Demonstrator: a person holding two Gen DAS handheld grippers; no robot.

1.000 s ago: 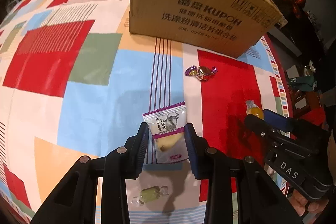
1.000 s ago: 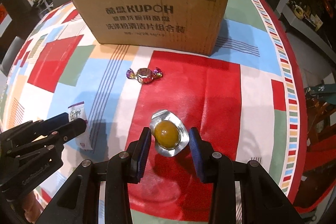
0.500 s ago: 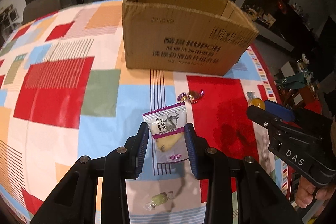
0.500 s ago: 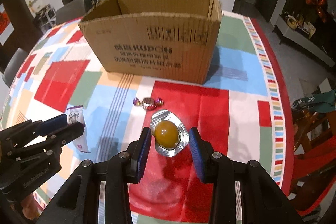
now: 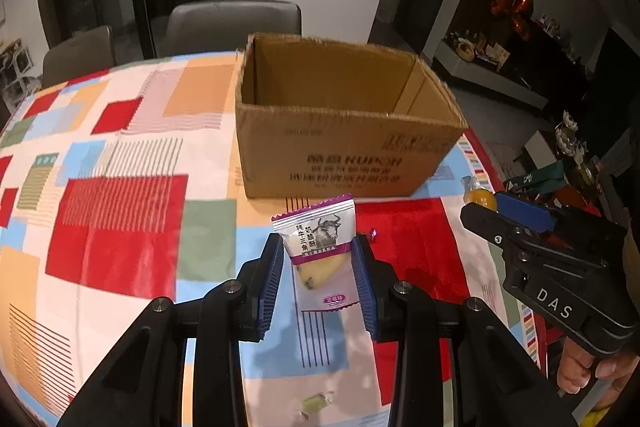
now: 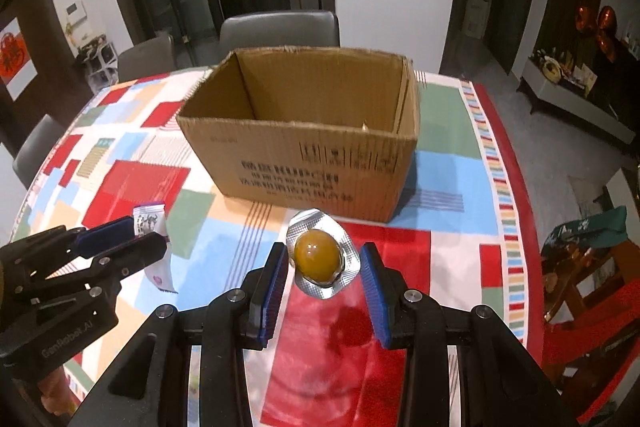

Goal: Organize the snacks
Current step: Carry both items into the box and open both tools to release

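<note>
My left gripper is shut on a white and purple snack packet with a bull on it, held above the table in front of the open cardboard box. My right gripper is shut on a foil blister with an amber ball, also lifted, in front of the box. The left gripper with its packet shows at the left of the right wrist view. The right gripper shows at the right of the left wrist view. The box looks almost empty inside.
A green wrapped candy lies on the patchwork tablecloth below my left gripper. A bit of a purple foil candy peeks out beside the left finger pad. Grey chairs stand behind the table.
Both grippers have risen with their snacks and tilted up, so the box's open top and inside now show. The purple foil candy is now mostly hidden.
</note>
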